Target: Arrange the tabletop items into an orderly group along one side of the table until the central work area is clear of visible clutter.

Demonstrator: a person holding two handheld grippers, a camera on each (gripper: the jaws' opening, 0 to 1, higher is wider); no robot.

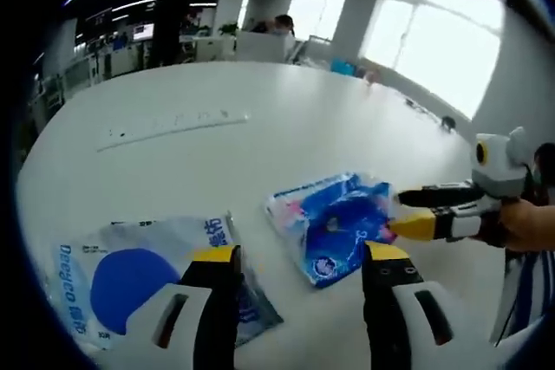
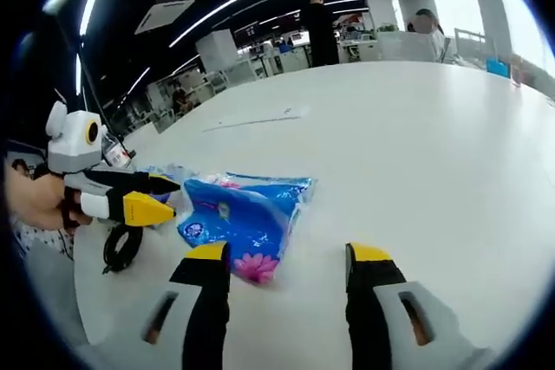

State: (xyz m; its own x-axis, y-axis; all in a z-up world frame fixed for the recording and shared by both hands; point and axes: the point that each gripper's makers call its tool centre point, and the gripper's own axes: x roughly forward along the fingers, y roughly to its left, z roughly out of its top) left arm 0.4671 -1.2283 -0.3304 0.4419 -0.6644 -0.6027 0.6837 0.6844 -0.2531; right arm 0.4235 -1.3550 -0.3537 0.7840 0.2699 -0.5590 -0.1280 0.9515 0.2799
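Observation:
A blue printed plastic packet (image 1: 334, 223) lies flat on the white table (image 1: 303, 110), just ahead of my left gripper (image 1: 299, 253), whose jaws stand wide apart and open with nothing between them. My right gripper (image 1: 401, 211) reaches in from the right with its tips at the packet's right edge. In the right gripper view the same packet (image 2: 247, 214) lies ahead of the left jaw of my right gripper (image 2: 288, 253), which is open and holds nothing. My left gripper (image 2: 169, 198) comes in from the left at the packet's edge. A grey bag with a blue circle (image 1: 130, 279) lies to the left.
A white power strip (image 1: 173, 127) lies farther out on the table, also visible as the power strip (image 2: 260, 119). A black coiled cable (image 2: 121, 249) sits near the table edge under the left gripper. A person (image 1: 169, 23) stands among desks beyond the table.

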